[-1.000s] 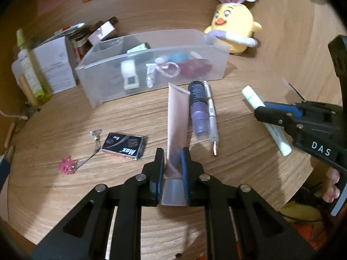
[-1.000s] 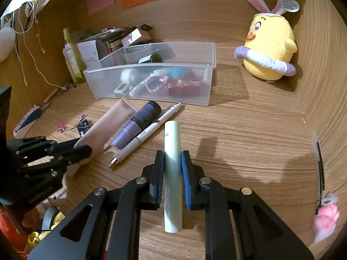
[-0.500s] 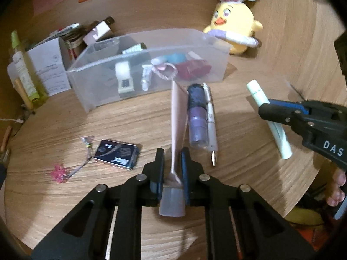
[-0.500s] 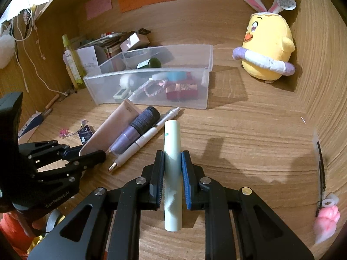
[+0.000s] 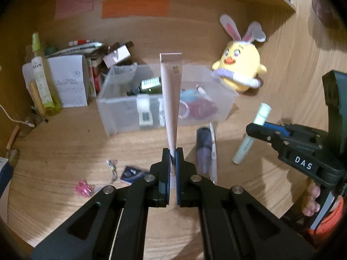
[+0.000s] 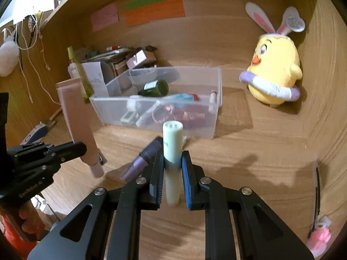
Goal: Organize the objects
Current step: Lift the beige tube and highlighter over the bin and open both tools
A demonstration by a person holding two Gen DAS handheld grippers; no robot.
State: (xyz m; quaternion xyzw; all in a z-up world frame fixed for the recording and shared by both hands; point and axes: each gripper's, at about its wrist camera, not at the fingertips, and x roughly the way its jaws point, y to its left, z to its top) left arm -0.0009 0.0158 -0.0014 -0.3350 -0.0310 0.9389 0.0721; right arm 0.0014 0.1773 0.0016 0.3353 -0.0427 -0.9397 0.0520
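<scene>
Pink tube: long, flat, matte beige-pink squeeze tube; wide crimped end up, narrowing to the cap end, which sticks out below the grip. Small dark printed mark near the top. Lifted off the desk, standing nearly upright in front of the clear bin.
Left gripper: black jaws with blue pads, pressed tight together on the narrow lower end of the pink tube.
Mint stick: smooth pale-green cylinder, flat round top, faint print on its side. Held clear of the desk, tilted upward, toward the bin's front wall.
Right gripper: black jaws, blue ribbed pads, clamped on the mint stick's middle; stick ends poke out above and below.
Clear bin: frosted translucent plastic, rectangular, open top, on the desk toward the back wall. Inside: a dark green bottle lying down, a small white gadget, something maroon, other bits too blurred to name.
Purple tube: dark cap, glossy violet body, lying on the desk in front of the bin, a white pen touching its side.
Desk: wood grain, light brown, same wood on the walls around it.
Loose items: small dark packet and pink hair clip, left of the grippers, near each other.
Plush chick: yellow, fuzzy, bunny ears, against the right wall.
Back wall: pink, green and orange paper notes.
</scene>
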